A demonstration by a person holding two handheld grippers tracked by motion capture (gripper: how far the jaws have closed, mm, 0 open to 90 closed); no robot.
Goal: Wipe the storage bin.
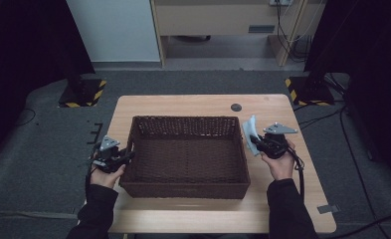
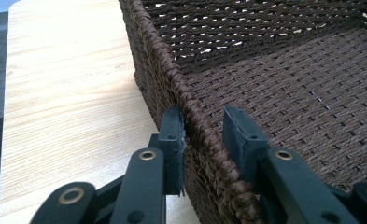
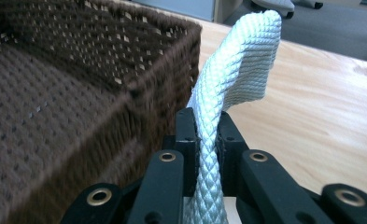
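Observation:
A dark brown woven basket [image 1: 185, 119] stands in the middle of the light wooden table [image 1: 183, 102]. At its left wall my left gripper [image 1: 128, 157] straddles the braided rim [image 2: 162, 60], one jaw outside and one inside, and my left gripper [image 2: 203, 126] is shut on that rim. My right gripper [image 1: 255, 142] is just off the basket's right wall, shut on a pale blue-white quilted cloth [image 1: 250, 130]. In the right gripper view the cloth [image 3: 242, 60] stands up out of my right gripper [image 3: 207, 126] and flops over at the top, with the basket's corner [image 3: 78, 93] beside it.
A small dark round mark [image 1: 236, 107] lies on the table behind the basket. A grey tag [image 1: 328, 208] sits near the table's front right corner. Two black stands with yellow-striped bases [image 1: 83, 92] flank the table on the grey floor.

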